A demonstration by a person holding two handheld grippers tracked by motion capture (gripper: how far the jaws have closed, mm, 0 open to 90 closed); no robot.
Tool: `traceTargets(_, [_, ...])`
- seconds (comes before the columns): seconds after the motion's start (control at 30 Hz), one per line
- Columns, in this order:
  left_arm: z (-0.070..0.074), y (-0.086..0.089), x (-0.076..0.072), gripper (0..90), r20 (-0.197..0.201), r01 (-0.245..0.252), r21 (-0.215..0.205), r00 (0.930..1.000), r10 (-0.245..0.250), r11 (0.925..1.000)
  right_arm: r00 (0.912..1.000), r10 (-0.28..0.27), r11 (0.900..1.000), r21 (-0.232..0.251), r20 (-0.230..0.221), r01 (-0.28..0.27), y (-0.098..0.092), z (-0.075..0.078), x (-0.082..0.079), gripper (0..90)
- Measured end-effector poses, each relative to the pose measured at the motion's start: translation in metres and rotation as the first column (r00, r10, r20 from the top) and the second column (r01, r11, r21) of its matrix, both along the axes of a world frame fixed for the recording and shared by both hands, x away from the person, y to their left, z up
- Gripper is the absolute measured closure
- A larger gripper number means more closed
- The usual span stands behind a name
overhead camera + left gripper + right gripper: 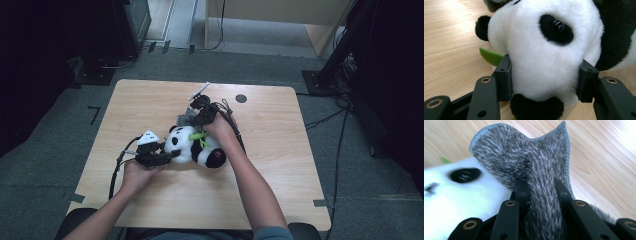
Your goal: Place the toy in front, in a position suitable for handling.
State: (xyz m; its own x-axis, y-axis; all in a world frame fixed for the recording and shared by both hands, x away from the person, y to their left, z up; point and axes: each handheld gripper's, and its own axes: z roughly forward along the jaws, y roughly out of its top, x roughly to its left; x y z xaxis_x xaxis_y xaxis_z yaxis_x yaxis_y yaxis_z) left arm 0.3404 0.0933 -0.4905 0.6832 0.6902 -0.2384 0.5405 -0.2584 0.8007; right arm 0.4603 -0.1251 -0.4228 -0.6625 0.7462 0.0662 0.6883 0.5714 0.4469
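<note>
a stuffed panda (pixel 192 146) lies on its side near the middle of the wooden worktop (pixel 280 165), its white head toward the left and its black-and-white body toward the right, with a bit of green leaf (pixel 199 136) on its chest. the left gripper (pixel 172 154) comes in from the near left, held low and level in the person's left hand (pixel 136 174). in the left gripper view its two black jaws press into either side of the panda's (pixel 541 50) white snout, the plush bulging between them, so this gripper (pixel 544 85) is clenched on the panda's head. one black ear, one shiny black eye and the black nose by the jaws are plain there, and a green leaf tip (pixel 490 56) pokes out just left of the face, above the worktop (pixel 449 50).

the right gripper (pixel 192 116) is at the far side of the panda, carried by the right hand (pixel 220 127), and it grasps a grey fuzzy cloth (pixel 184 119). in the right gripper view the cloth (pixel 524 160) is pinched between the jaws of that gripper (pixel 541 187), its stitched edge standing up and fanning out above them. the panda's white face (pixel 461 195) and a dark eye patch, somewhat blurred, lie just left of the cloth, which sits touching or just over the head. a small dark round mark (pixel 241 98) sits on the worktop farther off to the right, and a white pen-like stick (pixel 199 91) lies beyond the right gripper.
</note>
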Motion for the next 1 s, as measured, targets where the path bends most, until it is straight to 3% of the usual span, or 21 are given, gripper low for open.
traceTargets(0.13, [0.000, 0.000, 0.000, 43.9, -0.005, 0.000, 0.000, 1.0000, 0.000, 1.0000, 0.9987, -0.018, 0.999, -0.046, 0.048, 0.021, -0.006, 0.002, 0.001, 72.1])
traceTargets(0.3, [-0.001, 0.001, 0.000, 43.8, -0.001, 0.002, -0.007, 1.0000, -0.002, 1.0000, 0.9950, -0.079, 0.996, -0.033, 0.062, 0.081, -0.027, 0.009, 0.006, 72.5])
traceTargets(0.4, [-0.001, 0.002, 0.000, 43.7, 0.001, 0.003, -0.009, 1.0000, -0.003, 1.0000, 0.9907, -0.106, 0.992, -0.054, 0.085, 0.111, -0.041, 0.014, 0.007, 72.5])
traceTargets(0.53, [-0.001, 0.001, -0.001, 43.5, 0.002, 0.001, -0.012, 1.0000, -0.001, 0.9999, 0.9858, -0.123, 0.992, 0.025, 0.115, 0.121, -0.050, 0.027, 0.004, 72.3])
traceTargets(0.63, [-0.002, 0.001, -0.001, 43.3, 0.004, 0.002, -0.010, 1.0000, -0.002, 0.9999, 0.9855, -0.096, 0.994, 0.071, 0.140, 0.087, -0.042, 0.042, -0.002, 72.3])
traceTargets(0.77, [-0.002, 0.001, -0.001, 43.0, 0.006, -0.001, -0.017, 1.0000, 0.001, 0.9999, 0.9882, -0.028, 0.993, 0.114, 0.151, 0.011, -0.016, 0.053, -0.012, 72.1])
traceTargets(0.87, [-0.002, 0.001, -0.001, 42.9, 0.006, 0.000, -0.017, 1.0000, 0.000, 0.9999, 0.9896, 0.037, 0.989, 0.137, 0.139, -0.056, 0.006, 0.051, -0.020, 72.0])
traceTargets(1.0, [-0.002, 0.001, -0.001, 42.9, 0.005, -0.002, -0.017, 1.0000, 0.002, 0.9999, 0.9918, 0.105, 0.975, 0.188, 0.074, -0.117, 0.029, 0.039, -0.027, 72.0])
